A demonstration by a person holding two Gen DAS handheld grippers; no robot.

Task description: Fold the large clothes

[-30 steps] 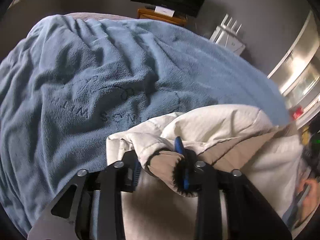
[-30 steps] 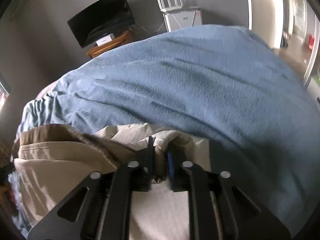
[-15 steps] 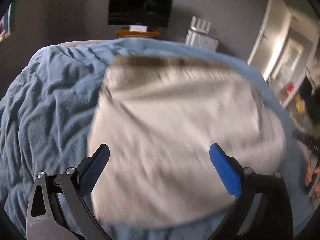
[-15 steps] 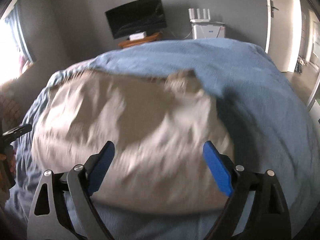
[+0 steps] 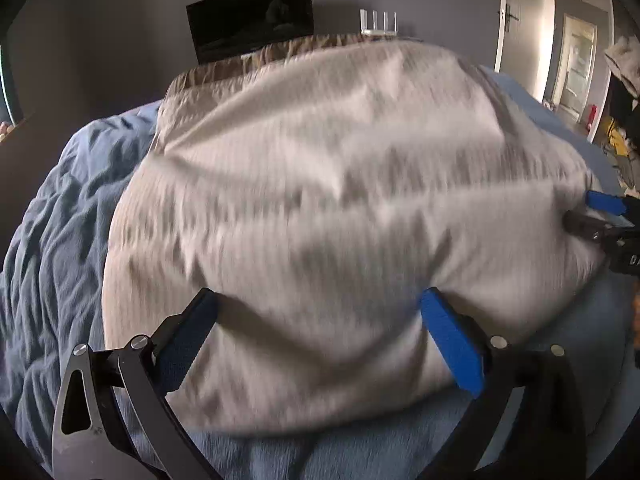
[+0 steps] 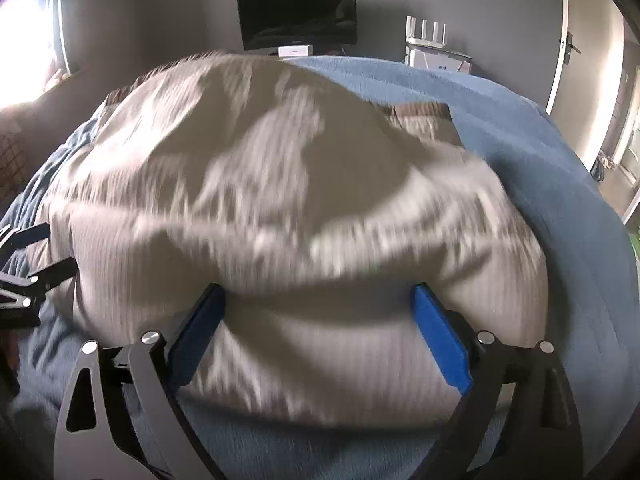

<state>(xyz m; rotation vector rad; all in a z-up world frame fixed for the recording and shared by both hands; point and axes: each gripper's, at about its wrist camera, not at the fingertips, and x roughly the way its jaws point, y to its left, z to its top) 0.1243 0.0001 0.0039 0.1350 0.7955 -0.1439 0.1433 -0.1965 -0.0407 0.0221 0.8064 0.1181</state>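
A: What is nearest in each wrist view?

B: In both, two blue-padded fingers fill the lower edge. The left gripper (image 5: 318, 334) has its jaws wide apart and holds nothing. The right gripper (image 6: 320, 330) has its jaws still spreading, and the cloth lies between and beyond them with no pad pressing on it.

A: Where is the garment?

B: A large pale beige garment (image 5: 332, 208) lies on a blue blanket (image 5: 56, 240) covering a bed. It fills the middle of each view, its near edge just past the fingertips.

A: How does it look?

B: Puffy and rumpled, streaked with motion blur. A darker brown band runs along its far edge at about twelve o'clock.

A: What does one view show that the other does not?

B: The left view catches the right gripper's tips at three o'clock, at the garment's side. The right view (image 6: 28, 264) catches the left gripper at nine o'clock, and a squarish tan flap (image 6: 428, 124) at about one o'clock.

A: And farthest away?

B: A dark television (image 6: 298, 14) on a grey wall at twelve o'clock, with a white router (image 6: 426, 32) to its right.
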